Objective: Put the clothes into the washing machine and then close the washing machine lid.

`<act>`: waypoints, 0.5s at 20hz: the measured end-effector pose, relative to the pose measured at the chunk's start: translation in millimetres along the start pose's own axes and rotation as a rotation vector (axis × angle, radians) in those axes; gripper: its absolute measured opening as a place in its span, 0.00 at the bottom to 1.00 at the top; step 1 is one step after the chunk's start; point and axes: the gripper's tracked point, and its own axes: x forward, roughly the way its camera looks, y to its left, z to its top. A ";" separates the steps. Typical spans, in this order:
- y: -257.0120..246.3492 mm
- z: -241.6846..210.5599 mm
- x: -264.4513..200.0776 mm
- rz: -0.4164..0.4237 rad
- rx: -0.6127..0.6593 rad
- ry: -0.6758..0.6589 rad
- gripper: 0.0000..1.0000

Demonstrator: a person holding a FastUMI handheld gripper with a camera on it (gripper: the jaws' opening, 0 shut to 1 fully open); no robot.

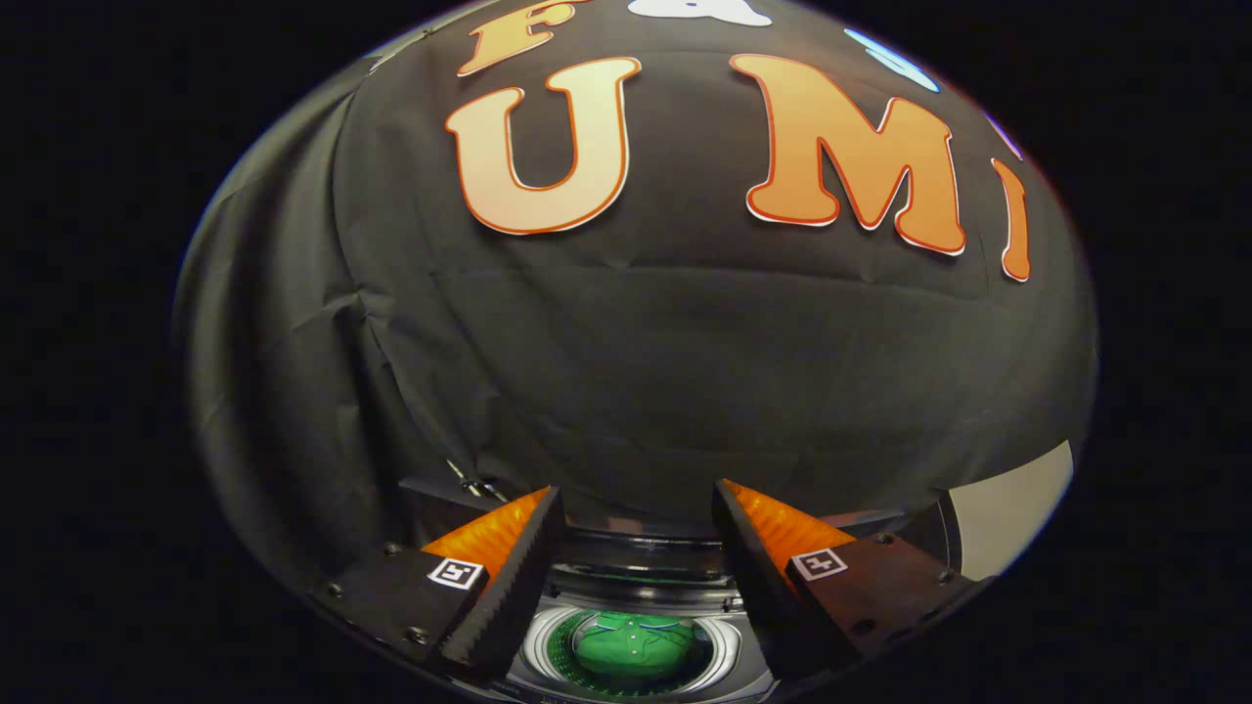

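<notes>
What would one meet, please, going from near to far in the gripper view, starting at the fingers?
The open gripper, its fingers spread with nothing between them → the washing machine, its drum opening lying below the gap → the green garment down in the drum → the black cloth wall beyond.
</notes>
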 end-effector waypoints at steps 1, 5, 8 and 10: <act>-3.9 -1.3 8.0 -0.012 0.006 0.010 0.99; -10.1 -5.5 13.9 -0.028 0.061 0.040 0.99; -7.4 -11.3 7.9 -0.041 0.066 0.048 0.99; -5.8 -15.2 1.5 -0.055 0.058 0.045 0.99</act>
